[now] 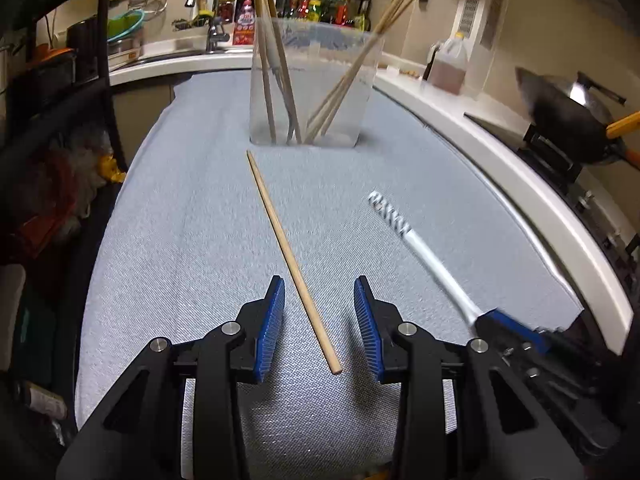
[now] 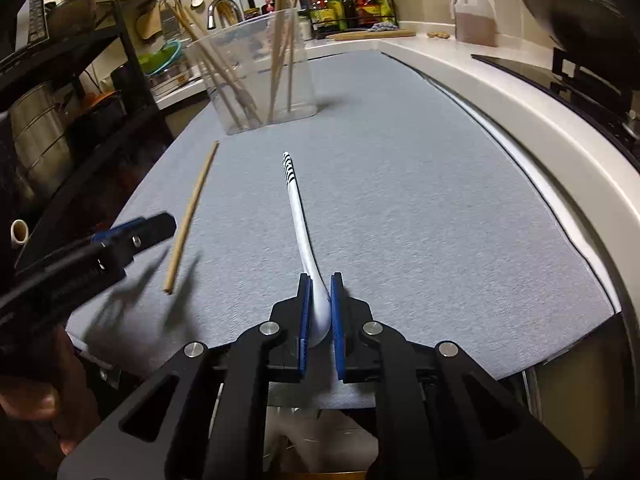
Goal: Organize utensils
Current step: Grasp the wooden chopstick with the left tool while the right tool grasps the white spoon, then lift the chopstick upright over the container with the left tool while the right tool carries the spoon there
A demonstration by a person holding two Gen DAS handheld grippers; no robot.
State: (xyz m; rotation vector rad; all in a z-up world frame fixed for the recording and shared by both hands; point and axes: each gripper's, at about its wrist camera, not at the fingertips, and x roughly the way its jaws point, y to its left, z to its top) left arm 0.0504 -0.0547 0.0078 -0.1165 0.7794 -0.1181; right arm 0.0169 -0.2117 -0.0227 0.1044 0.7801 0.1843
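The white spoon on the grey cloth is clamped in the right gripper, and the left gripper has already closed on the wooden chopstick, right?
Not quite. The left gripper is open: the left wrist view shows the wooden chopstick lying between its pads, untouched. The right gripper does clamp the white spoon on the grey cloth.

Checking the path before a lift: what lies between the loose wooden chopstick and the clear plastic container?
Only bare grey-blue mat. In the left wrist view, the loose wooden chopstick ends just short of the clear plastic container, nothing between.
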